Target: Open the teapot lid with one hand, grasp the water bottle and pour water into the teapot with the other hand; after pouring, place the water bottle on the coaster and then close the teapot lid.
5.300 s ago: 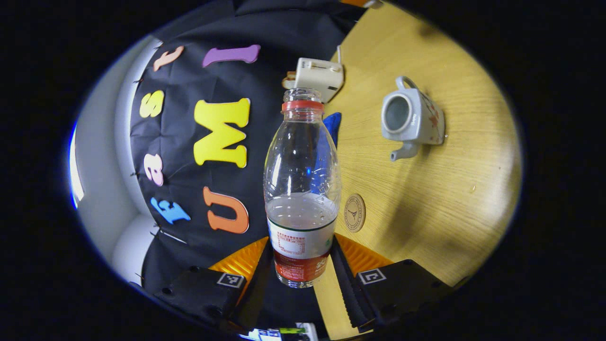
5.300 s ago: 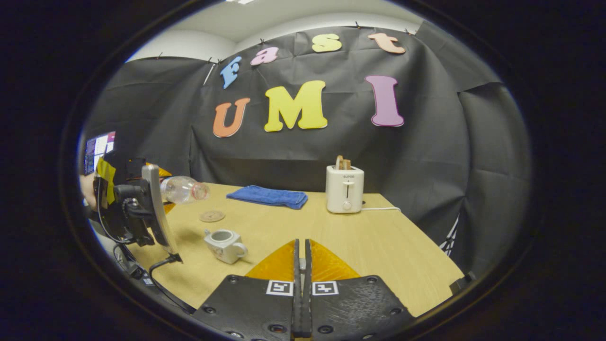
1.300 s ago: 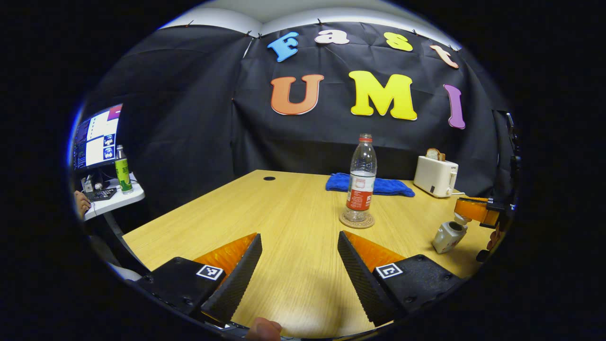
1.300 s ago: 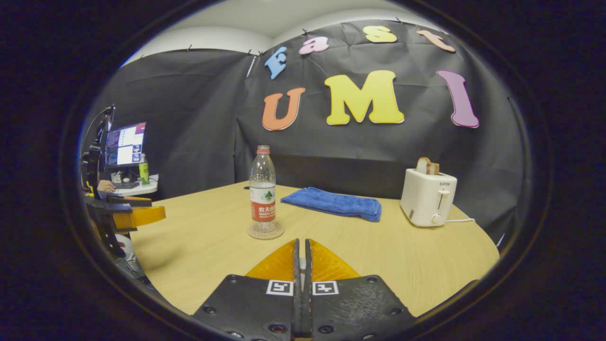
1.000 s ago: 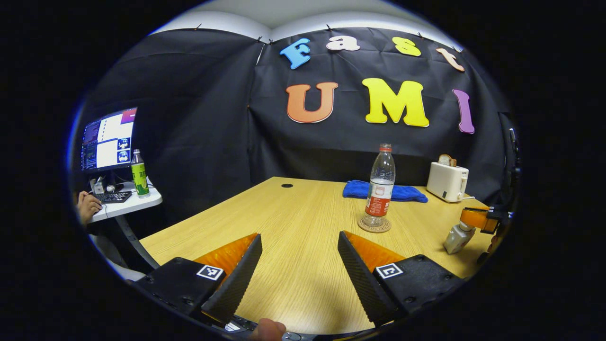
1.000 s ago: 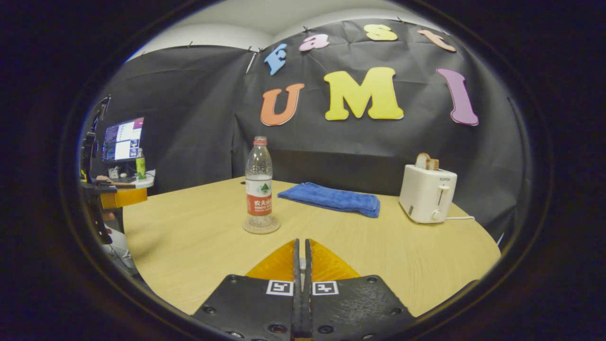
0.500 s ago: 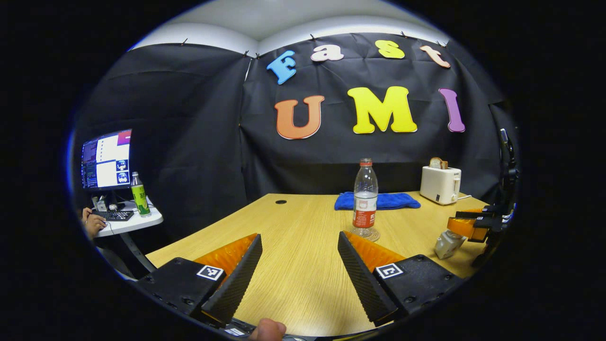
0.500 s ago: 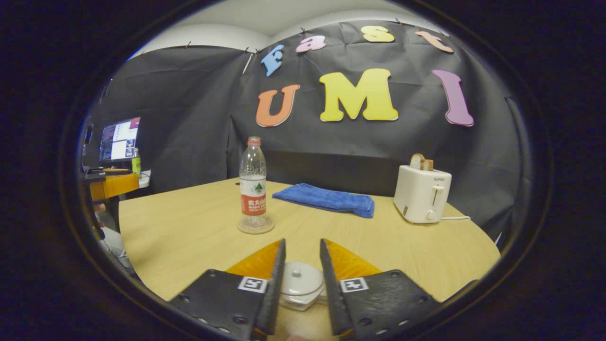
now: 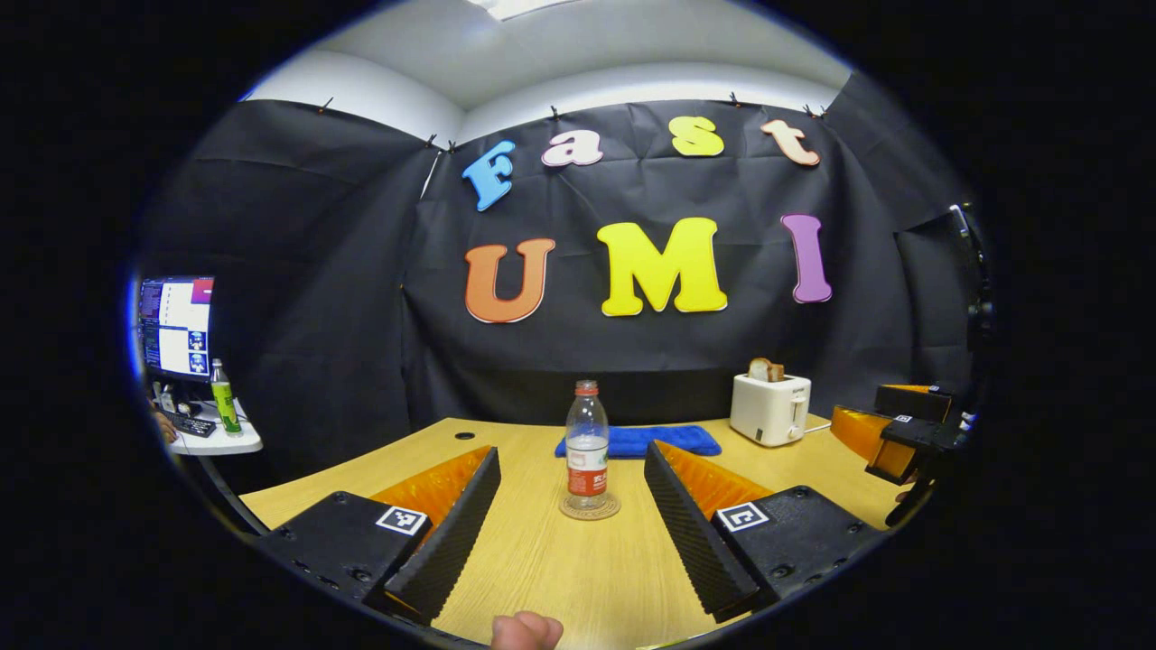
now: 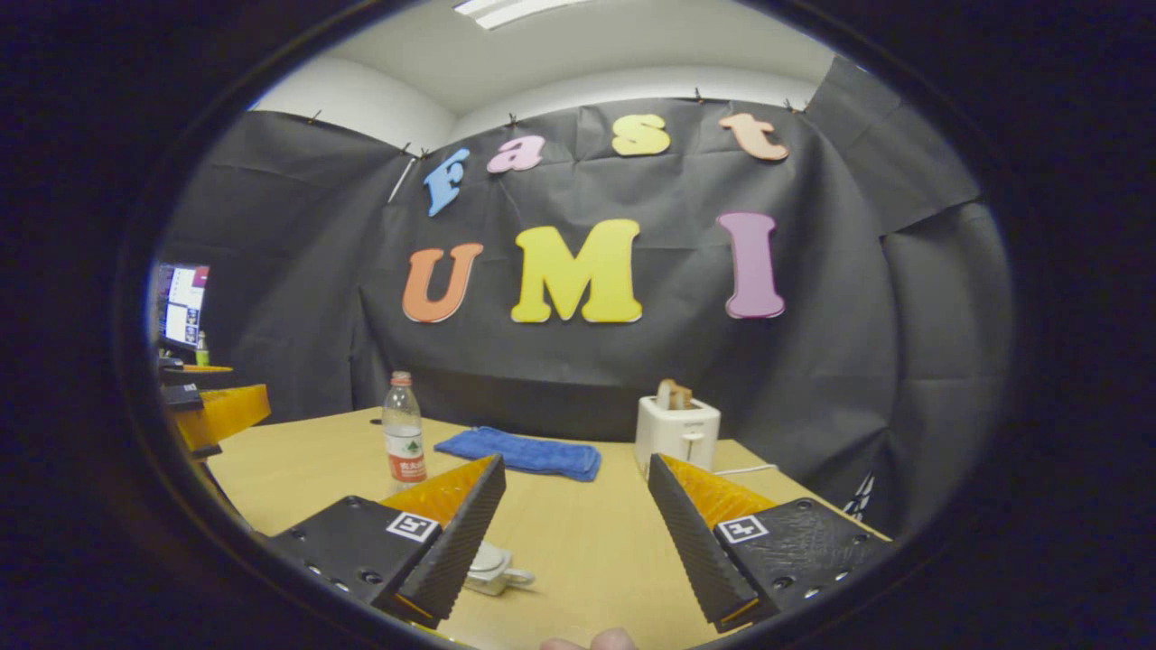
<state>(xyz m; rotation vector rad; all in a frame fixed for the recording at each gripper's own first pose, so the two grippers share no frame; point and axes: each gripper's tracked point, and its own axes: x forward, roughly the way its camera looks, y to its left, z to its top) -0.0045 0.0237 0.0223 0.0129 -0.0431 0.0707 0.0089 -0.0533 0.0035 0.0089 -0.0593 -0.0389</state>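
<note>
The water bottle (image 9: 587, 447) with a red cap and red label stands upright on the round coaster (image 9: 589, 507) in mid-table. My left gripper (image 9: 572, 454) is open and well short of the bottle, nothing between its fingers. In the right gripper view the bottle (image 10: 404, 442) stands at the left. The white teapot (image 10: 489, 567) sits low on the table with its lid on, partly hidden behind a finger. My right gripper (image 10: 576, 465) is open above and behind the teapot, holding nothing. That right gripper (image 9: 890, 431) also appears at the right edge of the left gripper view.
A blue towel (image 10: 524, 451) and a white toaster (image 10: 677, 433) with a slice of bread stand at the back of the wooden table (image 9: 578, 578). A side table with a monitor (image 9: 176, 325) and a green bottle (image 9: 221, 408) is at far left.
My right gripper opened, let go of the lid on the teapot and drew back. My left gripper pulled away from the bottle on the coaster. Both views tilted upward.
</note>
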